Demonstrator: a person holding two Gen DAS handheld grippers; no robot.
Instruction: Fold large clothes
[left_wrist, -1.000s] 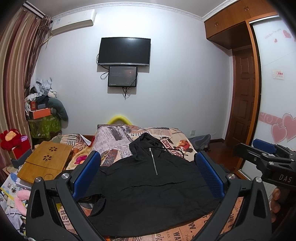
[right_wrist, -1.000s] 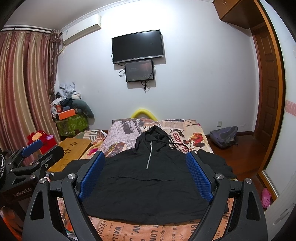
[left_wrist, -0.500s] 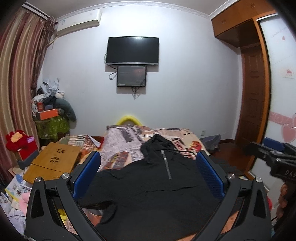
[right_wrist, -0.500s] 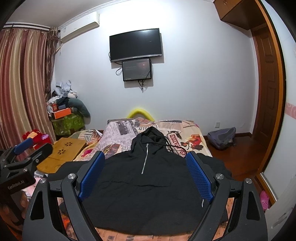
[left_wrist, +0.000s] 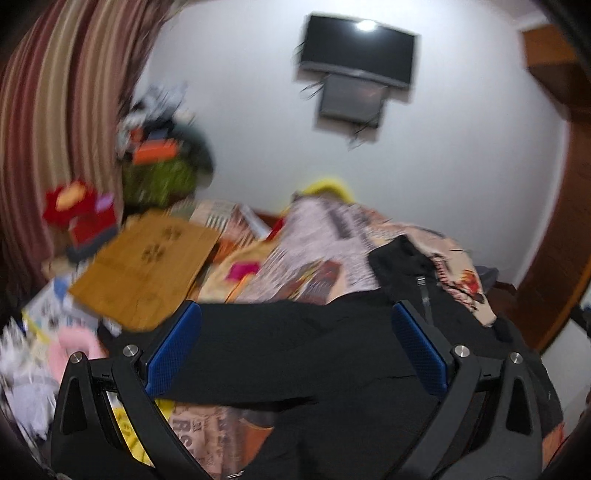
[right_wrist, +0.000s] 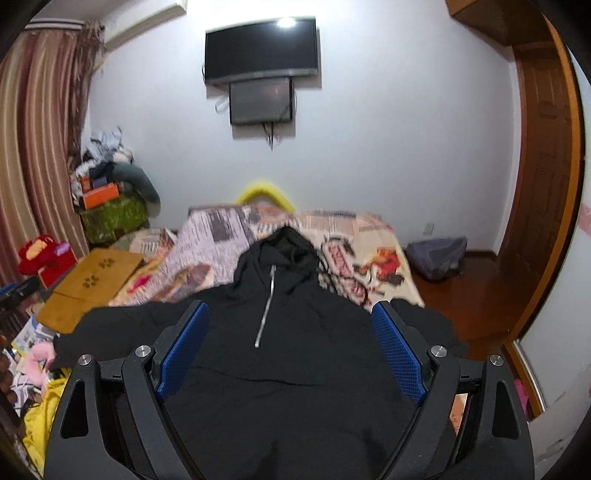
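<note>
A black hooded jacket (right_wrist: 280, 332) with a silver zipper lies spread flat on the bed, hood towards the far wall, sleeves out to both sides. In the left wrist view the jacket (left_wrist: 314, 354) shows with its left sleeve stretched towards the bed's left edge. My left gripper (left_wrist: 295, 354) is open and empty, over the left sleeve and the jacket's left side. My right gripper (right_wrist: 290, 350) is open and empty, over the middle of the jacket's body. Both have blue pads (right_wrist: 183, 350).
The bed (right_wrist: 229, 236) has a newspaper-print cover. A wooden lap table (right_wrist: 88, 284) and clutter lie left of it. A grey backpack (right_wrist: 437, 254) sits on the wood floor at right, by a wooden door (right_wrist: 543, 166). A TV (right_wrist: 262, 48) hangs on the far wall.
Both grippers have moved forward and down towards the jacket. The left gripper has swung left and tilted, so its view is blurred and shows the left sleeve. Both stay open.
</note>
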